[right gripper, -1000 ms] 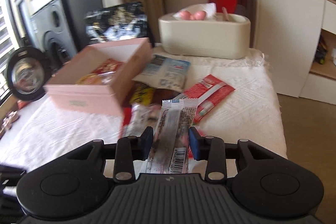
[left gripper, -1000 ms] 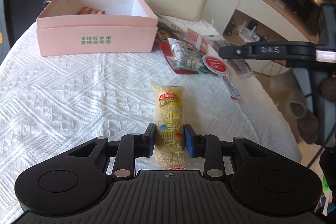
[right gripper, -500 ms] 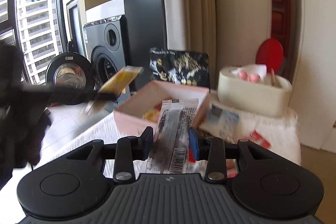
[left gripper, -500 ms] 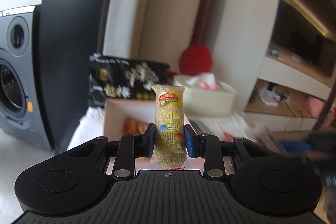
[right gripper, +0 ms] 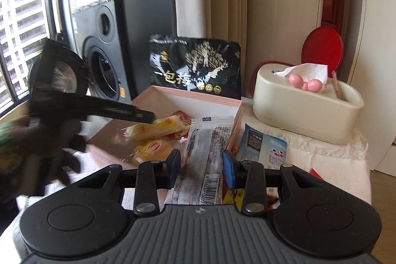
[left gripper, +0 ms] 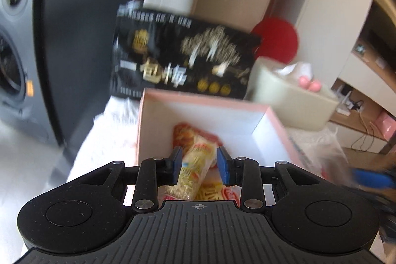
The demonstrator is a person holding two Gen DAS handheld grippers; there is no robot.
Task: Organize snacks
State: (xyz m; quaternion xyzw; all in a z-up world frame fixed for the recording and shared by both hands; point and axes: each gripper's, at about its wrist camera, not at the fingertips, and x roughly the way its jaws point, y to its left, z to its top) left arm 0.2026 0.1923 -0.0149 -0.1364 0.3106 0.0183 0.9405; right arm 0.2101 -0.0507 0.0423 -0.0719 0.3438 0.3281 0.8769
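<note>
My left gripper hangs over the open pink box, its jaws spread wider than the yellow rice-cracker bar, which tilts loose between them above a red snack packet in the box. In the right wrist view the bar sits at the left gripper's fingertips over the pink box. My right gripper is shut on a grey-white wrapped bar with a barcode, held near the box's front right corner.
A black snack bag stands behind the box. A cream tissue box with a red lid stands to the right. A blue-white packet and other packets lie on the white cloth. A washing machine stands at left.
My left gripper has dropped towards the pink box and its jaws have opened, and the rice-cracker bar now tilts loose. My right gripper has carried the wrapped bar closer to the box.
</note>
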